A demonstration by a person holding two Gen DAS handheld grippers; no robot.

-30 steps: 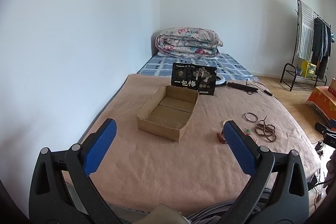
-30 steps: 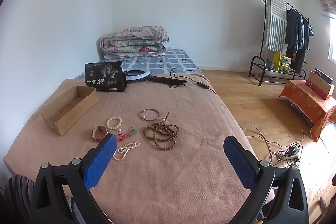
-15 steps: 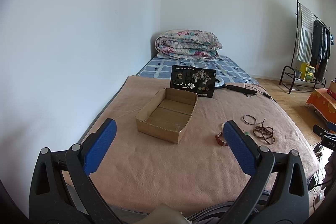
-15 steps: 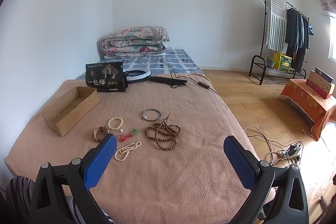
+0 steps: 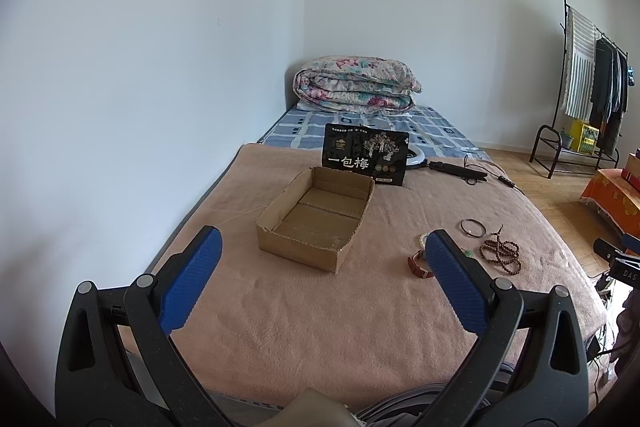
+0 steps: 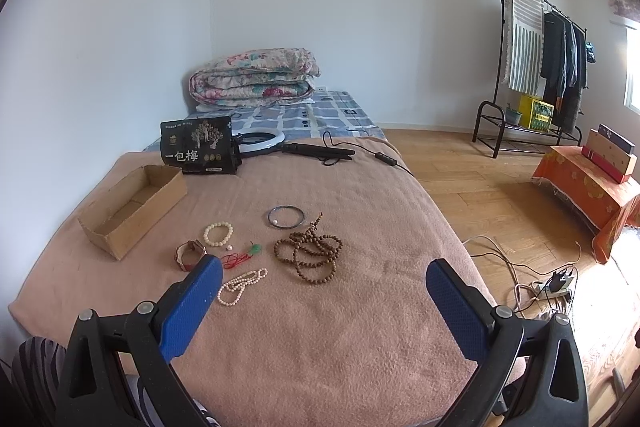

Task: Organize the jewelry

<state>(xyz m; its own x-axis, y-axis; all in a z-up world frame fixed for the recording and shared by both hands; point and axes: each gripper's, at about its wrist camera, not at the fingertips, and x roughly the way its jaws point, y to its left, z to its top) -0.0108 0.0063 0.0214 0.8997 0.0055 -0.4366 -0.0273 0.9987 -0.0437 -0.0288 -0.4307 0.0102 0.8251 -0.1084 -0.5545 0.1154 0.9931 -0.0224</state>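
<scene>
An open cardboard box (image 5: 316, 213) (image 6: 132, 205) lies empty on the pink blanket (image 5: 320, 307). To its right the jewelry is spread out: a brown bead necklace (image 6: 310, 253) (image 5: 502, 255), a dark bangle (image 6: 285, 217) (image 5: 472, 227), a white bead bracelet (image 6: 218, 233), a pearl strand (image 6: 240, 285), a red cord with a green charm (image 6: 240, 258) and a brown strap bracelet (image 6: 190, 254) (image 5: 418, 265). My left gripper (image 5: 322, 253) is open, held above the blanket short of the box. My right gripper (image 6: 324, 279) is open too, short of the jewelry.
A black printed pouch (image 6: 198, 145) stands behind the box, with a ring light (image 6: 260, 141), its black handle and cable beside it. A folded floral quilt (image 6: 256, 77) lies by the wall. A clothes rack (image 6: 536, 67), an orange-covered stand (image 6: 592, 187) and floor cables (image 6: 532, 279) lie right.
Both views have tilted upward a little, so the bed and its objects sit lower in frame. Both grippers stay open and nothing on the blanket has moved.
</scene>
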